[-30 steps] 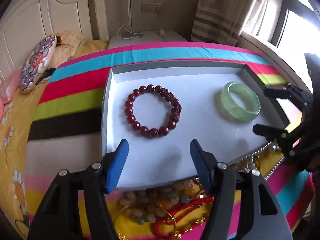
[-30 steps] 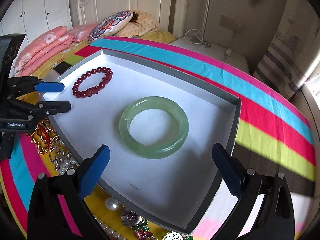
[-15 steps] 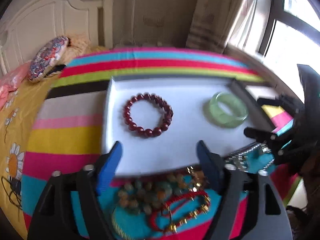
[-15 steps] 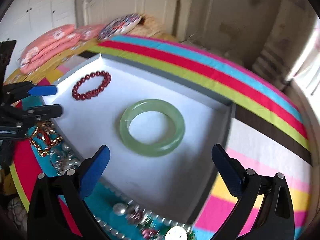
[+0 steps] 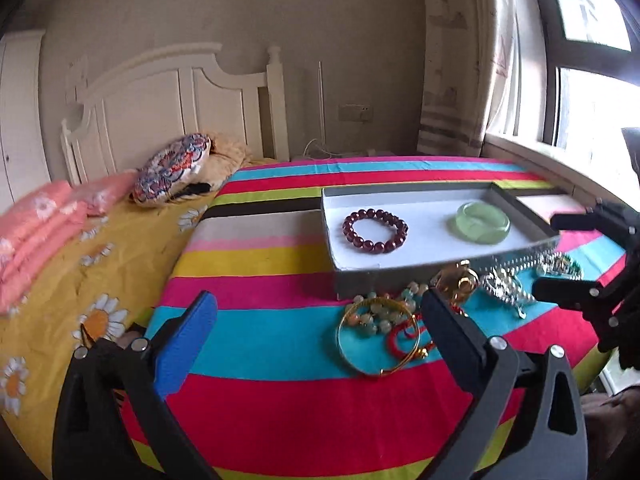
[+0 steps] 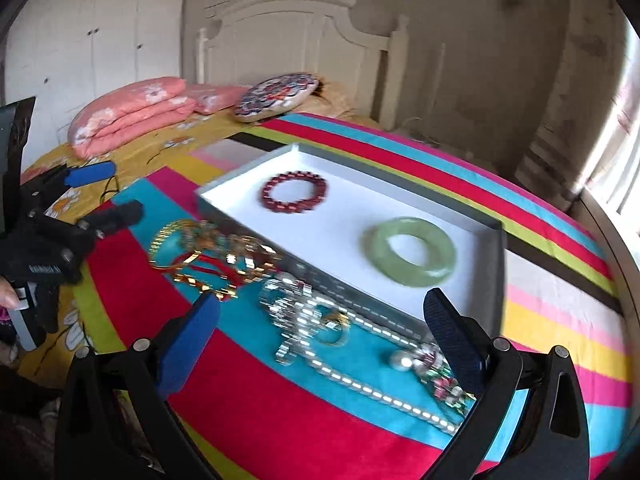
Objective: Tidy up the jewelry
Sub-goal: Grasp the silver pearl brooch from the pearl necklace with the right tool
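A grey box [image 5: 440, 274] [image 6: 494, 236] with a white floor lies on the striped cloth. In it are a dark red bead bracelet [image 5: 375, 230] [image 6: 295, 193] and a green jade bangle [image 5: 483, 223] [image 6: 411, 251]. Loose jewelry lies in front of the box: a gold bangle [image 5: 374, 334] [image 6: 170, 248], pale green beads [image 5: 378, 318], red cord [image 5: 404, 336], a silver piece [image 5: 504, 288] [image 6: 294, 320] and a pearl strand [image 6: 384, 388]. My left gripper [image 5: 316, 342] [image 6: 108, 192] is open and empty, held back from the pile. My right gripper [image 6: 324, 340] [image 5: 560, 256] is open and empty above the silver pieces.
The striped cloth [image 5: 280, 400] covers a round surface beside a bed with a yellow daisy sheet [image 5: 80, 272], folded pink quilts [image 5: 36, 232] and a patterned cushion [image 5: 172, 172]. A window [image 5: 592, 100] and sill stand at the right.
Both grippers have pulled back and up from the box. The views now look lower and flatter, with the loose jewelry pile fully in sight. Both stay open and empty.
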`<state>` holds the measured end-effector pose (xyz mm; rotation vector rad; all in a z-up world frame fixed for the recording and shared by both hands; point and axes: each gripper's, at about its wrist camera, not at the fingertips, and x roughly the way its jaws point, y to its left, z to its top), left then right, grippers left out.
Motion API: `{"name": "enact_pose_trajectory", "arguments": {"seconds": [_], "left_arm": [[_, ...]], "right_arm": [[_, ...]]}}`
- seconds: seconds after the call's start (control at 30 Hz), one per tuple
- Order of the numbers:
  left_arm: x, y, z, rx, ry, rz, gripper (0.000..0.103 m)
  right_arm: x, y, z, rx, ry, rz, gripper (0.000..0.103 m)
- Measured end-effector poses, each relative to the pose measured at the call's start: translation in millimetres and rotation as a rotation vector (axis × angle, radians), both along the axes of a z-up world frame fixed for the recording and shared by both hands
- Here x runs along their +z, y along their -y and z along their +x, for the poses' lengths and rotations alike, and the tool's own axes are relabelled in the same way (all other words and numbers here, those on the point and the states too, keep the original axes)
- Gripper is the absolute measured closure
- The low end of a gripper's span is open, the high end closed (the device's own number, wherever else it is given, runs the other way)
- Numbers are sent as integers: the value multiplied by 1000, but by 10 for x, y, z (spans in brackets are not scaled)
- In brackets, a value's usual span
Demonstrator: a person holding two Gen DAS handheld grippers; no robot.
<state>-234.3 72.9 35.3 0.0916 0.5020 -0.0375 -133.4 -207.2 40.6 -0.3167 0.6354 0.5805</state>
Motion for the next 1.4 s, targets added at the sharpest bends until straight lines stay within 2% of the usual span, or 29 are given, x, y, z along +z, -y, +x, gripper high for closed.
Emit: {"name": "enact_pose_trajectory", "arguments": {"seconds": [0.07, 0.17, 0.2, 0.27, 0.33, 0.4, 0.5, 0.53, 0.6, 0.63, 0.73, 0.87, 0.97, 1.03, 1.13, 1.2, 1.3, 1.33, 1.37, 1.4], "left_arm": [[-21, 21, -30, -14, 2, 6, 2], [-73, 20, -19, -26, -4, -2, 2], [-91, 4, -12, -25, -10, -10, 2], [-133, -42, -31, -22, -18, -28, 2], [-164, -107, -59, -21, -27, -55, 2], [-192, -160, -97, -16, -31, -73, 2], [-206, -191, -161, -17, -23, -76, 2], [-204, -191, -177, -21, -21, -76, 2], [-197, -171, -206, -26, -14, -69, 2], [-188, -158, -214, -27, -10, -65, 2], [-150, -100, -210, -45, -5, -72, 2], [-117, 17, -146, -94, -17, -109, 2], [-108, 138, -83, -122, -32, -101, 2], [-117, 209, -66, -134, -37, -90, 2], [-150, 290, -47, -152, -52, -79, 2], [-180, 313, -39, -158, -62, -75, 2], [-209, 346, -30, -162, -71, -68, 2], [-214, 349, -27, -163, -71, -65, 2], [-217, 356, -31, -164, -71, -64, 2], [-226, 363, -29, -164, -72, -62, 2]], "right_arm": [[-32, -110, -24, 28, 7, -42, 29], [-133, -245, -29, 72, -14, -84, 44], [-165, -271, -25, 79, -10, -100, 45], [-239, -396, -77, 79, 54, -198, 45], [-308, -490, -130, 85, 113, -295, 51], [-315, -527, -162, 102, 129, -319, 53], [-404, -628, -132, 67, 177, -436, 56], [-405, -619, -136, 69, 187, -441, 57], [-357, -573, -123, 69, 168, -410, 76], [-302, -512, -110, 74, 144, -364, 89], [-131, -254, 32, 31, 62, -195, 93], [-68, 327, 399, -65, -169, 128, 93], [-103, 674, 555, -113, -292, 315, 93], [-138, 840, 622, -129, -352, 405, 93], [-114, 926, 587, -157, -322, 386, 90], [-94, 952, 521, -159, -305, 368, 81], [-61, 947, 500, -191, -283, 358, 57], [-17, 896, 434, -202, -248, 314, 40], [15, 859, 379, -191, -218, 287, 28], [38, 783, 332, -171, -189, 258, 27]]}}
